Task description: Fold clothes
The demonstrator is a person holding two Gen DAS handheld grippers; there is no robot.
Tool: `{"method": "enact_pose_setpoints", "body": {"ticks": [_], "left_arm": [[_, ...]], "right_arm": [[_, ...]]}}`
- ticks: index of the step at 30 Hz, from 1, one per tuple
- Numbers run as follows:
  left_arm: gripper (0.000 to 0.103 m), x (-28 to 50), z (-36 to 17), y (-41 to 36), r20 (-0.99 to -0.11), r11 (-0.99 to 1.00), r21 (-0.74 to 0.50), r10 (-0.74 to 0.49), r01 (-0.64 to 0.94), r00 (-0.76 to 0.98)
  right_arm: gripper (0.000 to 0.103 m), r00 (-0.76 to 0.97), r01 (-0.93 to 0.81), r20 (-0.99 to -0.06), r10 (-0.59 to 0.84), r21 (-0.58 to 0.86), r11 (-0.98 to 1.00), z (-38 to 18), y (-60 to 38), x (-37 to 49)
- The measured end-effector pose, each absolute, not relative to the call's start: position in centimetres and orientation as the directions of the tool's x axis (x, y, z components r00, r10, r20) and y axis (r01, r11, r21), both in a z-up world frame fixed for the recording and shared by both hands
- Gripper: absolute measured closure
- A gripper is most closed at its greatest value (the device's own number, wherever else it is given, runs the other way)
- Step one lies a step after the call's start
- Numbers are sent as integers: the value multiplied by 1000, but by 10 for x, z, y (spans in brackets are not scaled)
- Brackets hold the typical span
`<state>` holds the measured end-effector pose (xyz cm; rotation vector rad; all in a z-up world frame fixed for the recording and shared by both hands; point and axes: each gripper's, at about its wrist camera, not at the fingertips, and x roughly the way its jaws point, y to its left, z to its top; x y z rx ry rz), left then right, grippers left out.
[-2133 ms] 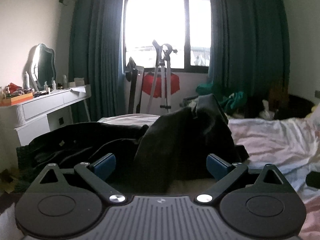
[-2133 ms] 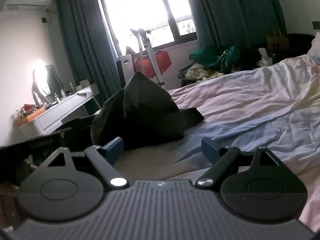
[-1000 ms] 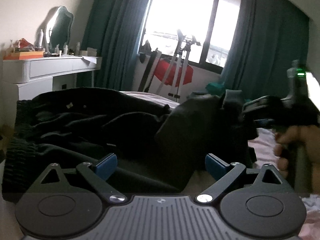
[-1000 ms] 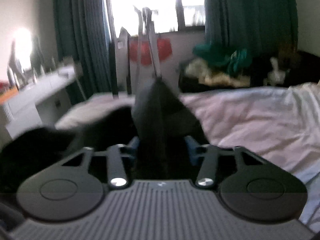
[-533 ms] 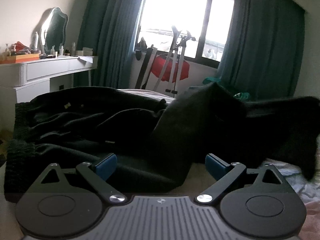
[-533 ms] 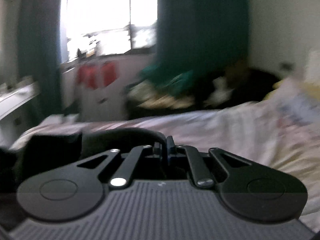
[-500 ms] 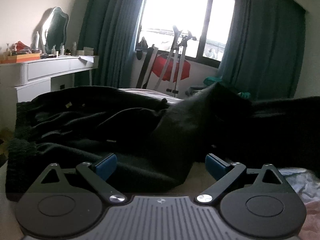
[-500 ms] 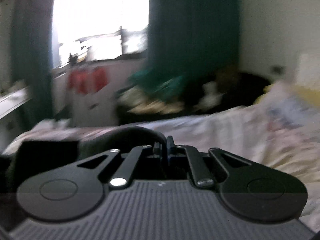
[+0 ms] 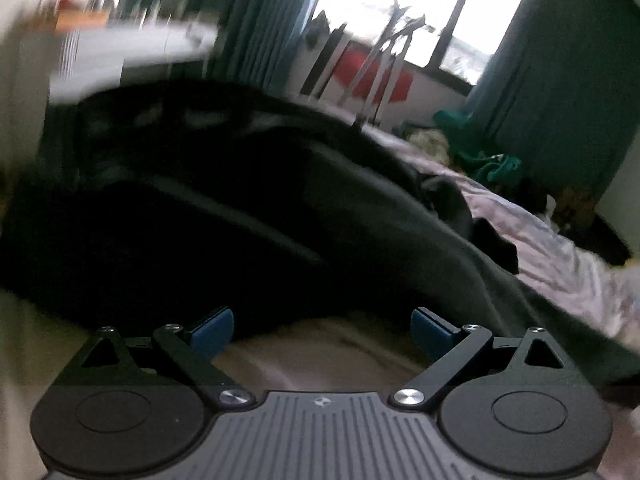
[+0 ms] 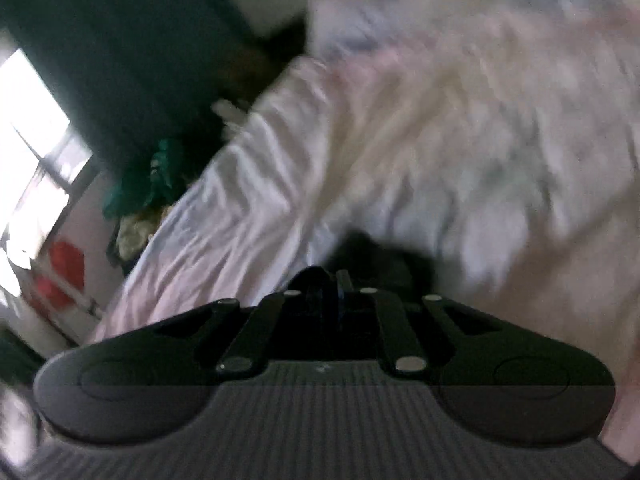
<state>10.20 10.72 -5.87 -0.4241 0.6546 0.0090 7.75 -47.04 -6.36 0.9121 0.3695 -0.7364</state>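
Two claws work a dark garment on a bed by a window.

Left wrist view: the left claw [image 9: 322, 326] has its blue fingers [image 9: 210, 326] wide apart, holding nothing, just above the pale bed [image 9: 560, 248]. The garment [image 9: 240, 208] lies spread in a low heap just ahead of the fingers and runs off to the right across the bed. Behind it are a blurred white desk [image 9: 120, 56], teal curtains [image 9: 256, 28], a bright window [image 9: 420, 4] and a red item [image 9: 360, 72] under the window. Right wrist view: tilted and blurred. The right claw [image 10: 326, 296] has its fingers pressed together on a dark fold of garment [image 10: 384, 260], which bunches just beyond the tips over the rumpled sheet [image 10: 440, 140]. Curtain, window and a green pile [image 10: 160, 176] sit at the left.
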Motion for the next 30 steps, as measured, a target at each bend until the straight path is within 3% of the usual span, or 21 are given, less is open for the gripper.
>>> {"method": "enact_pose_setpoints", "body": {"ticks": [6, 11, 16, 17, 23, 27, 30], "left_arm": [[6, 104, -76, 155, -609, 710, -629, -198, -316, 768], [6, 104, -89, 185, -598, 534, -739, -238, -411, 765], [6, 104, -100, 195, -573, 456, -778, -232, -432, 786], [6, 104, -102, 197, -568, 440, -785, -231, -436, 790], [5, 103, -114, 210, -538, 341, -824, -219, -453, 814], [5, 103, -123, 218, -519, 273, -845, -209, -460, 829], [5, 101, -127, 222, -501, 235, -859, -204, -455, 841]], "right_arm": [[75, 689, 723, -567, -451, 582, 373, -51, -453, 54], [33, 666, 721, -547, -508, 646, 250, -58, -452, 16], [30, 770, 616, -490, -408, 739, 274, -53, -442, 13], [22, 788, 600, -485, -379, 743, 296, -54, -440, 18], [22, 804, 584, -589, -84, 755, 297, -94, -462, 73], [22, 771, 630, -631, -92, 733, 255, -109, -480, 95], [39, 781, 620, -604, -158, 720, 311, -100, -499, 117]]}}
